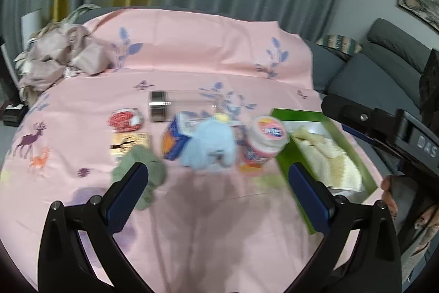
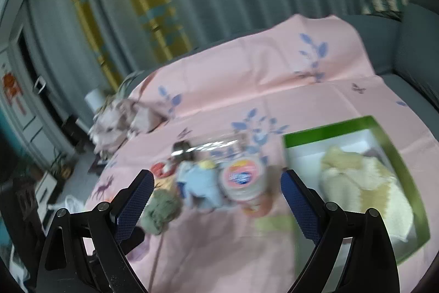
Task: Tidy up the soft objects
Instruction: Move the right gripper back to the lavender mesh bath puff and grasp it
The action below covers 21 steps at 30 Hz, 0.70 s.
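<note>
A light blue plush toy [image 1: 210,144] lies mid-cloth, also in the right wrist view [image 2: 201,186]. A green scrunchie [image 1: 142,169] lies left of it, partly behind my left finger; it shows in the right wrist view [image 2: 162,210] too. A cream knitted cloth [image 1: 326,158] lies in a green-rimmed box [image 1: 285,158], also seen in the right wrist view [image 2: 365,183], box rim [image 2: 329,131]. My left gripper [image 1: 219,183] is open and empty, short of the toy. My right gripper [image 2: 216,191] is open and empty above the cloth; its body shows at the left view's right edge.
On the pink cloth [image 1: 192,210] also lie a pink-lidded jar [image 1: 263,144], a blue-orange packet [image 1: 174,142], a clear bottle [image 1: 178,103], a red-white round tin [image 1: 124,120] and a yellow card [image 1: 129,143]. Crumpled fabric [image 1: 60,56] sits back left. A grey sofa [image 1: 384,67] stands right.
</note>
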Tool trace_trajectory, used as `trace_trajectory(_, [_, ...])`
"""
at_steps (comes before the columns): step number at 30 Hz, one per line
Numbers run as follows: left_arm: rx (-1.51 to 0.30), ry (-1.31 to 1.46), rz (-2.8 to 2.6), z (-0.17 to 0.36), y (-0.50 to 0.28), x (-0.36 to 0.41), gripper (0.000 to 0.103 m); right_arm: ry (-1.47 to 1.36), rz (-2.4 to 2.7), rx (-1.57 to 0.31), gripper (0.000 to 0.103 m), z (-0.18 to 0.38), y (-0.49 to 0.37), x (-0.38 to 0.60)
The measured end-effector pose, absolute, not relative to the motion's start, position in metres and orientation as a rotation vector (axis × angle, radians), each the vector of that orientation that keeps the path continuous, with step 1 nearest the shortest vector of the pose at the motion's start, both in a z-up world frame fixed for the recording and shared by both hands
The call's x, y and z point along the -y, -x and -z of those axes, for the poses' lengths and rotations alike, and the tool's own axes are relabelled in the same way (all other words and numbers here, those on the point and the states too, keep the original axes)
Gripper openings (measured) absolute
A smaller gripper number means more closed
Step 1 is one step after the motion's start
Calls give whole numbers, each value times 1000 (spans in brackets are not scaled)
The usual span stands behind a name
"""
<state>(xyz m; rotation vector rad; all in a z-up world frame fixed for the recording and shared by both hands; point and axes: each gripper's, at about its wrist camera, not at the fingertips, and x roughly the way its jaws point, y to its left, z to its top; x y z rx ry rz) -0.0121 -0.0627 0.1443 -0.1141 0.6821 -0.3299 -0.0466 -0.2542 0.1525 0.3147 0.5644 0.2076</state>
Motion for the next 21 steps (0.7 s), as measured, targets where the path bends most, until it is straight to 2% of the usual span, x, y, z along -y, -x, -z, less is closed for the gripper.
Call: trace_trajectory(21, [-819,242,26,-62,10,-56,102,-271,-500,-802,94,-99,4,141])
